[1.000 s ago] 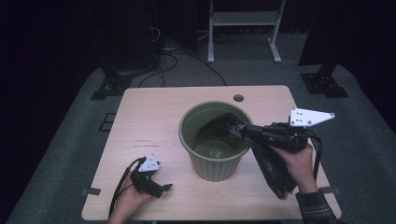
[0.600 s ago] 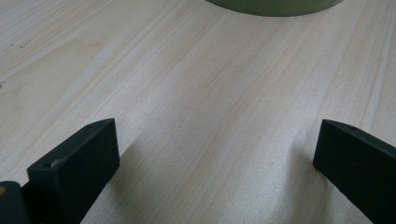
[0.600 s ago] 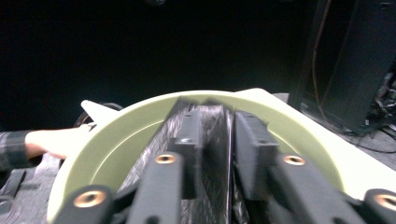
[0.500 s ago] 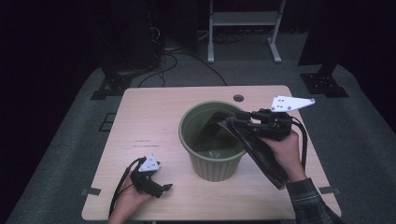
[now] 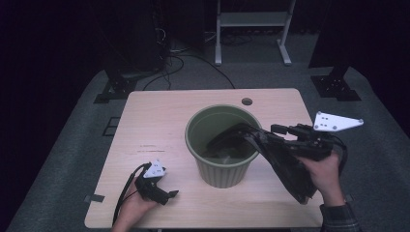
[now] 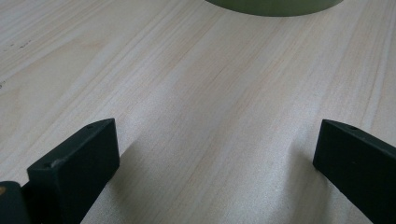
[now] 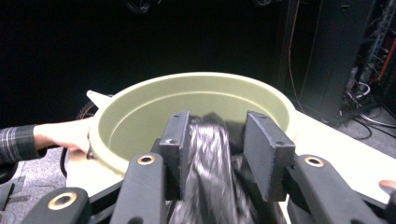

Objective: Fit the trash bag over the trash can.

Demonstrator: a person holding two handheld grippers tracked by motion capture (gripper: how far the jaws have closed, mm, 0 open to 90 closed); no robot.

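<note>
A green bucket [image 5: 222,175] stands in the middle of the wooden table [image 5: 154,121]. A black plastic bag [image 5: 285,166] hangs from inside the bucket over its right rim and down to the table. My right gripper [image 5: 283,135] is just right of the rim, held level and facing the bucket [image 7: 140,112]. Its jaws have just been opening and stand apart, with the bag [image 7: 210,172] loose between them. My left gripper [image 5: 169,195] rests open on the table at the front left. In the left gripper view nothing lies between the jaws of the left gripper [image 6: 217,149], and the bucket's base [image 6: 275,5] is ahead.
A round cable hole [image 5: 247,101] sits near the table's far edge. Behind the table are a white stand [image 5: 251,19], cables on the floor and black stand bases [image 5: 116,87] at left and right. Bare tabletop lies left of the bucket.
The right gripper first reached over the bucket's rim, then drew back to the right. Its jaws went from shut on the bag to apart. The left gripper stayed put.
</note>
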